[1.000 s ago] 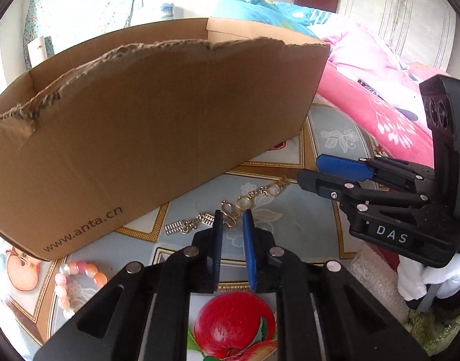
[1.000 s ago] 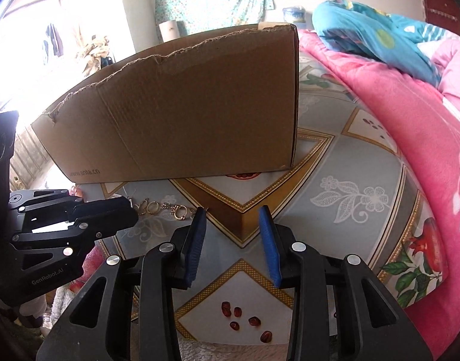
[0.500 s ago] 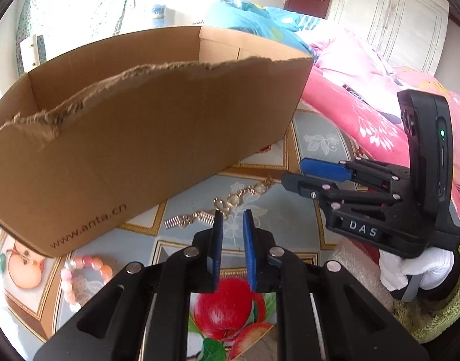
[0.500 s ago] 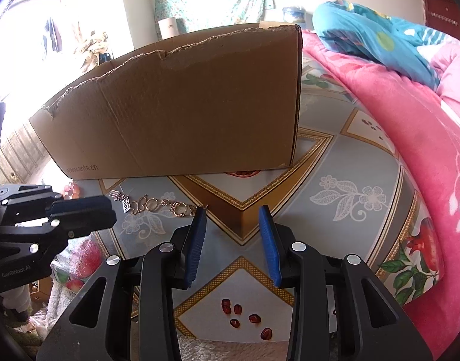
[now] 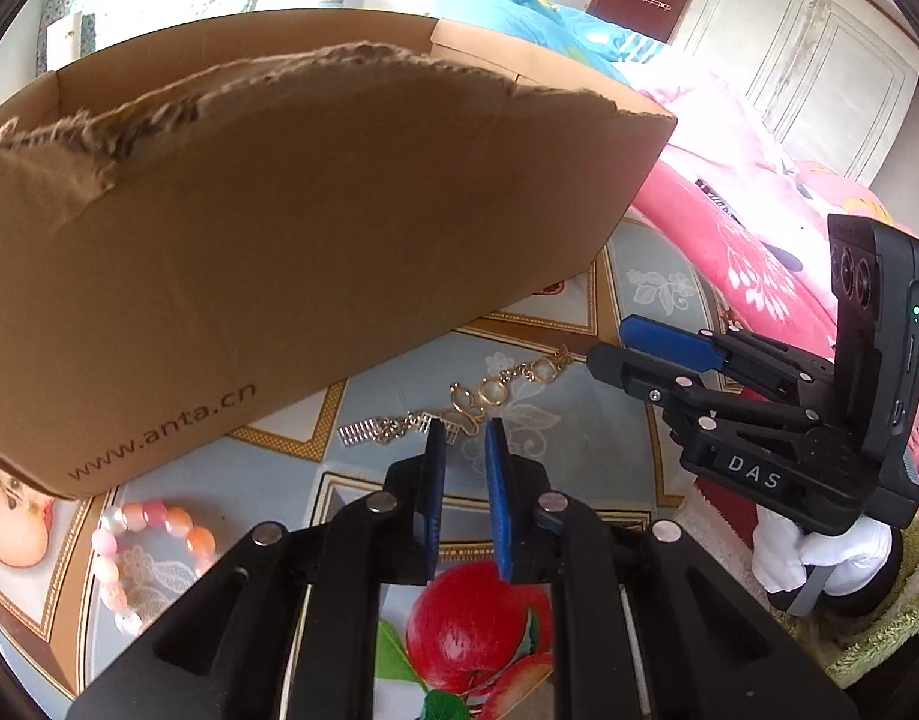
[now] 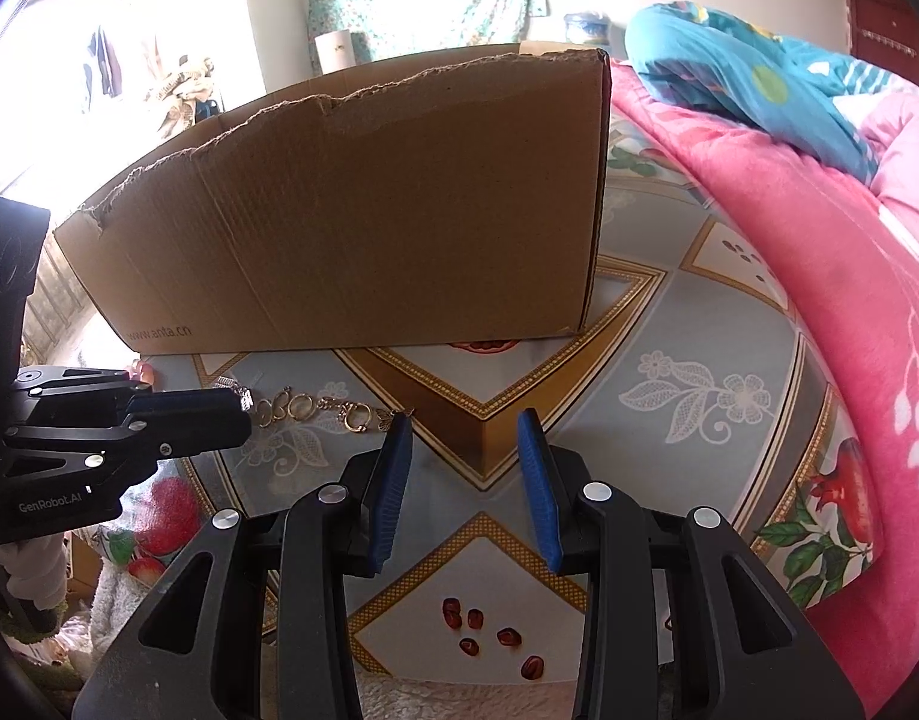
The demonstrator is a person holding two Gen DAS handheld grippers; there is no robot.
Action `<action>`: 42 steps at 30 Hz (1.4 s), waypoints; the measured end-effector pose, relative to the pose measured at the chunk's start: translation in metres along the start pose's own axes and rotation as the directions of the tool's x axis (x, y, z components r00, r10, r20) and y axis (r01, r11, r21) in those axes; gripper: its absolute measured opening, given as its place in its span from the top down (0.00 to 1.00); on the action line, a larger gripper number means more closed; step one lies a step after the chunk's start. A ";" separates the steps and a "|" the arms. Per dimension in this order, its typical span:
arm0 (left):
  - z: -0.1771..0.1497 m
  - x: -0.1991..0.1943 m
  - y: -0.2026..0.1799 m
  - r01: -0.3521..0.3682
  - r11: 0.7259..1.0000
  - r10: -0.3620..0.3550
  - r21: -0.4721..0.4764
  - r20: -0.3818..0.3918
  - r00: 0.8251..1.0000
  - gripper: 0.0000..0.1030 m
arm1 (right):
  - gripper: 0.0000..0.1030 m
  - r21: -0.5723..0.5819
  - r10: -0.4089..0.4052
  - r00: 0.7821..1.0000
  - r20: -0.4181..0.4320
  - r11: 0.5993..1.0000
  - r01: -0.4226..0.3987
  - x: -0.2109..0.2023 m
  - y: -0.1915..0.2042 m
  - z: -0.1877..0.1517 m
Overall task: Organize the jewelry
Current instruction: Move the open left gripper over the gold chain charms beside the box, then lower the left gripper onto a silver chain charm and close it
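Note:
A gold chain with ring links lies on the patterned tablecloth just in front of a torn cardboard box. My left gripper hovers over the chain's near end, its blue pads a narrow gap apart with nothing between them. A pink bead bracelet lies to the left by the box's corner. My right gripper stands open and empty right of the chain, facing the box. Each gripper shows in the other's view: the right gripper and the left gripper.
A pink blanket piles up along the right of the cloth-covered table, with a blue quilt behind it. A white-gloved hand holds the right gripper. The table's near edge drops to a fluffy rug.
The left wrist view has tipped slightly, showing more of the box's top rim. The chain now lies just beyond the left fingertips. The right gripper has kept still.

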State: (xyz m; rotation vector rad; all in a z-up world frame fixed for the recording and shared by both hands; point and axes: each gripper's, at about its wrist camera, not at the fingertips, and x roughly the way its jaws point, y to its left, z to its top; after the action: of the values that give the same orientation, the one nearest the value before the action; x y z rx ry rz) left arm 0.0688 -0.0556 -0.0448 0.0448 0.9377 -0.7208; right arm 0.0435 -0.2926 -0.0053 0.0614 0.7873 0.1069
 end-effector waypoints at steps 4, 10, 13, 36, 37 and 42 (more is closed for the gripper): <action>-0.005 -0.005 0.003 0.023 0.999 -0.023 -0.030 -0.014 1.000 0.88 | 0.67 0.000 -0.002 1.000 -0.001 1.000 0.002 0.001 0.000 0.002; 0.001 -0.012 -0.003 -0.002 1.000 0.002 0.020 0.030 1.000 0.87 | 0.67 -0.003 -0.009 1.000 0.000 1.000 0.009 0.001 0.002 0.002; 0.011 -0.005 -0.002 -0.002 1.000 0.001 0.031 0.048 0.999 0.87 | 0.67 -0.003 -0.012 1.000 -0.003 1.000 0.012 0.001 0.005 0.001; -0.013 -0.014 -0.001 0.083 0.997 -0.084 -0.001 -0.011 0.996 0.87 | 0.66 -0.011 -0.015 1.000 -0.007 1.000 0.014 0.001 0.005 0.001; -0.014 -0.017 -0.005 0.094 0.996 -0.094 0.007 0.000 0.996 0.87 | 0.66 -0.009 -0.013 1.000 -0.008 1.000 0.013 0.001 0.004 0.000; -0.018 -0.027 -0.014 0.062 0.997 -0.064 0.040 0.036 0.997 0.85 | 0.67 0.017 -0.002 1.000 -0.009 1.000 0.002 -0.002 -0.002 0.000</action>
State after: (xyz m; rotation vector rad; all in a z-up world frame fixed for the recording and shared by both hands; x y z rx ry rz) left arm 0.0373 -0.0455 -0.0316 0.0362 0.8931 -0.7956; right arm 0.0421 -0.2948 -0.0042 0.0760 0.7974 0.0986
